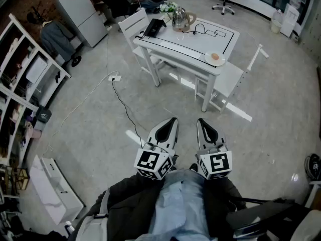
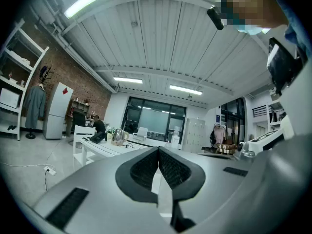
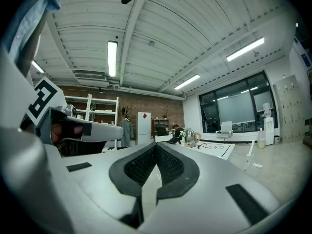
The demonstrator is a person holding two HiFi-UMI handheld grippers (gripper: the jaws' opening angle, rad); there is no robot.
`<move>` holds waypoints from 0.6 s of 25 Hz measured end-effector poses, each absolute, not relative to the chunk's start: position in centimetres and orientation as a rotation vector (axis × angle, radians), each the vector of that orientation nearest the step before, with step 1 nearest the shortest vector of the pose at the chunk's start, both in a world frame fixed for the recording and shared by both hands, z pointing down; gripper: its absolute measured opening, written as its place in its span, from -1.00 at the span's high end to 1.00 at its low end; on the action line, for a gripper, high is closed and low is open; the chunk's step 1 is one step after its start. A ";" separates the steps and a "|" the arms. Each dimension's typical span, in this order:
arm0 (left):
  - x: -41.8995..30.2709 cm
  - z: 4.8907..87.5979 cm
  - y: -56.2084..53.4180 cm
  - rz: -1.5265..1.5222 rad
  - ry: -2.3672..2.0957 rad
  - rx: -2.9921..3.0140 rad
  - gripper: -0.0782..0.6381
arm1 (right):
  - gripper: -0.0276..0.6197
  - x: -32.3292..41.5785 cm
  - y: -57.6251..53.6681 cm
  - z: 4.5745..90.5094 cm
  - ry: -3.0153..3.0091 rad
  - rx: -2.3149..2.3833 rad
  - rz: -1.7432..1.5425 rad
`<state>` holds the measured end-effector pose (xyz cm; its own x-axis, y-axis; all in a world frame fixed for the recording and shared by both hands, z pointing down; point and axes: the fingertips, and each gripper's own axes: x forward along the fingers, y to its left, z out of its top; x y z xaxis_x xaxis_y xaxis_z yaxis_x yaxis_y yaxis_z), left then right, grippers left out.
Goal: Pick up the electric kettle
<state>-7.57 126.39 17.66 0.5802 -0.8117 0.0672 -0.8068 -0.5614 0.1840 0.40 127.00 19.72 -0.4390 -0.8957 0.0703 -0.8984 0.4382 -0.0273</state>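
A shiny steel electric kettle (image 1: 180, 19) with a pale handle stands at the far end of the white table (image 1: 210, 44), well ahead of me. It shows small in the left gripper view (image 2: 118, 136) and in the right gripper view (image 3: 189, 136). My left gripper (image 1: 172, 120) and right gripper (image 1: 201, 122) are held side by side close to my body, level, pointing toward the table. Both are shut with nothing between the pads, far from the kettle.
On the table lie a black case (image 1: 154, 27), a cord (image 1: 203, 29) and a plate with an orange item (image 1: 215, 57). White chairs (image 1: 134, 25) flank the table. A floor cable and power strip (image 1: 115, 78) run ahead on the left. Shelving (image 1: 22, 79) lines the left wall.
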 end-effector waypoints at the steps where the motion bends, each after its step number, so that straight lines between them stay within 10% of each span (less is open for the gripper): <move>1: -7.5 17.7 126.4 -0.037 -1.355 2.615 0.75 | 0.86 0.4 127.0 19.8 -2.625 1.638 0.094; 15: -4.5 18.3 125.2 -0.014 -1.343 2.597 0.75 | 0.86 3.5 126.0 19.9 -2.606 1.652 0.139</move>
<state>-4.55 125.16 18.32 0.5829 -0.8074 0.0910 -0.8054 -0.5593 0.1963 3.48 126.04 19.88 -0.4267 -0.8996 0.0931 -0.9044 0.4241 -0.0472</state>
